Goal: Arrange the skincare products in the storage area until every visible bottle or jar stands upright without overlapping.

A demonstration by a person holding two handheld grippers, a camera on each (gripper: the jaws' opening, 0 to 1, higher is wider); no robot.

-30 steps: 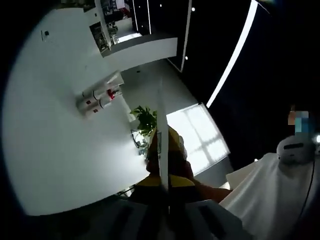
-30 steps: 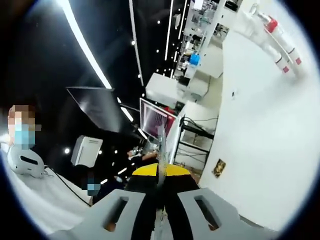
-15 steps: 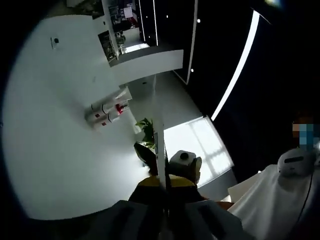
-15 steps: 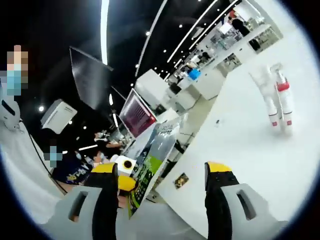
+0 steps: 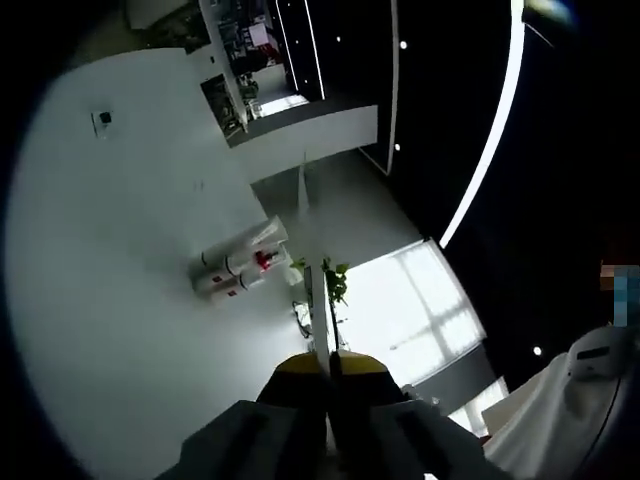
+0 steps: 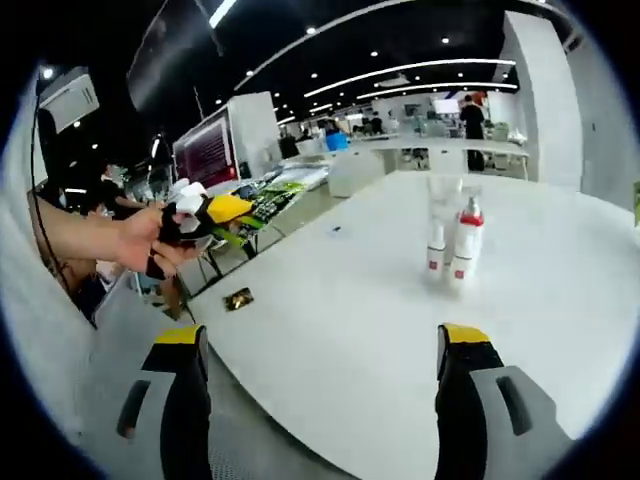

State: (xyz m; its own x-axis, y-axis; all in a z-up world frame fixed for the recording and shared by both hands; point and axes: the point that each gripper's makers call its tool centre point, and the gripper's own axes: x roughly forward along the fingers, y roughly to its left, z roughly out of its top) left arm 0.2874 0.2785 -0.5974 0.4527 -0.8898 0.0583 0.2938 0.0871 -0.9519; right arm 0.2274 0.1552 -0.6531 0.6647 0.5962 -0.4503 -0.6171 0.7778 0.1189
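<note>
Two white bottles point(image 6: 450, 240) upright, touching, mid-table point(image 6: 330, 330); likely light, slick — grip mid-body. Right gripper point(image 6: 320, 385) spread; left gripper point(image 5: 327, 375) pressed together.

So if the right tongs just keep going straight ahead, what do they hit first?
Probably the bare white table between the open jaws of the right tongs. Farther along and slightly right stand two white bottles, but depth is hard to judge here.

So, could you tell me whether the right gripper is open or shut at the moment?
Open. In the right gripper view the right gripper has its two yellow-tipped jaws standing far apart, with bare white table between them and nothing held.
</note>
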